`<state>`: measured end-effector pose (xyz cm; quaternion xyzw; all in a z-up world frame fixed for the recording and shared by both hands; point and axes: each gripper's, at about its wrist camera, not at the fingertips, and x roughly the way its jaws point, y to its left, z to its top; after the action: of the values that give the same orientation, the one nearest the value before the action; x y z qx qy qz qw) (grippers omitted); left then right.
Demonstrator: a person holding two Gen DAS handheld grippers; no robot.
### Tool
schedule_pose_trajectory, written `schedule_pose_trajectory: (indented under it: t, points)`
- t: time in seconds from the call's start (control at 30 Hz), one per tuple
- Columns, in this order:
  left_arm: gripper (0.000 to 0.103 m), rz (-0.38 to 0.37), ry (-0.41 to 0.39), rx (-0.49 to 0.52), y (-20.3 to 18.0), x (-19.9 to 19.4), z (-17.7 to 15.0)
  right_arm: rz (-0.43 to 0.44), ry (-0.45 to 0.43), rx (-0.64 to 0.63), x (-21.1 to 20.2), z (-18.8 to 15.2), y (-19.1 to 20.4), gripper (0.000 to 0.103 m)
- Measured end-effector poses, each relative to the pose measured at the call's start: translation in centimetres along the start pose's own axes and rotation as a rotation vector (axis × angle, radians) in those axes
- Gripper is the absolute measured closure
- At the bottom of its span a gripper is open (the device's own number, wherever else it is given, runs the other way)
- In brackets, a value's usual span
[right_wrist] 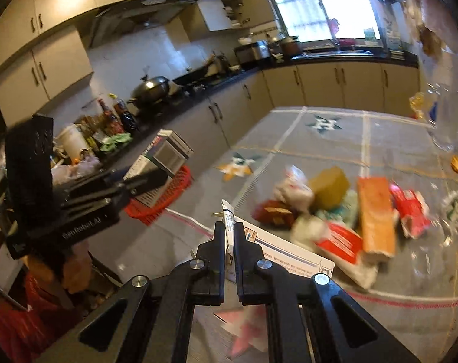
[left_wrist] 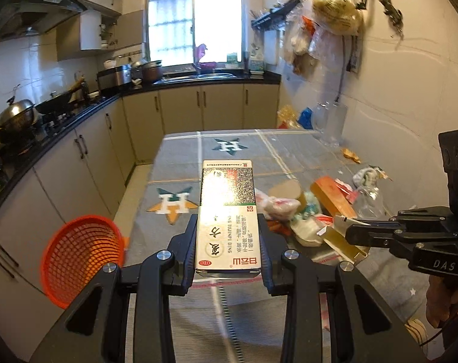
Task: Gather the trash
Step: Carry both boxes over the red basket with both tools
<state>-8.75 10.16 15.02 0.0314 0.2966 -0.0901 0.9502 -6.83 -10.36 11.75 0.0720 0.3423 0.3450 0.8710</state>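
Observation:
My left gripper (left_wrist: 227, 227) is shut on a white and green medicine box (left_wrist: 229, 211) and holds it above the table's near left edge, right of the orange mesh basket (left_wrist: 80, 257). The same box (right_wrist: 165, 154) shows over the basket (right_wrist: 165, 199) in the right wrist view. My right gripper (right_wrist: 228, 233) is shut on a small white tube (right_wrist: 229, 227), held above a flat white carton (right_wrist: 289, 254). It also shows in the left wrist view (left_wrist: 350, 236). A pile of trash (right_wrist: 335, 211) lies on the table: wrappers, an orange box (right_wrist: 375, 214), red packets.
The table has a grey cloth (left_wrist: 229, 151) with star marks. Clear plastic bottles (left_wrist: 332, 121) stand at its far right by the tiled wall. Kitchen counters with pots (left_wrist: 17, 115) run along the left and back. Bags hang on the right wall (left_wrist: 335, 6).

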Motion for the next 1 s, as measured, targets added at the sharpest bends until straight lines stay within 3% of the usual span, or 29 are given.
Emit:
schedule_pose_trajectory:
  t: [0.33, 0.67, 1.0]
  points:
    - [0.070, 0.138, 0.013, -0.117, 8.2, -0.9, -1.1, 0.134, 0.021, -0.014, 5.0, 4.6, 4.2, 0.097]
    - [0.070, 0.272, 0.091, -0.249, 16.6, 1.6, -4.0, 0.255, 0.092, -0.014, 13.2, 8.6, 8.9, 0.097]
    - [0.070, 0.350, 0.156, -0.379, 22.0, 4.4, -6.6, 0.409, 0.116, 0.019, 21.0, 11.3, 13.6, 0.097]
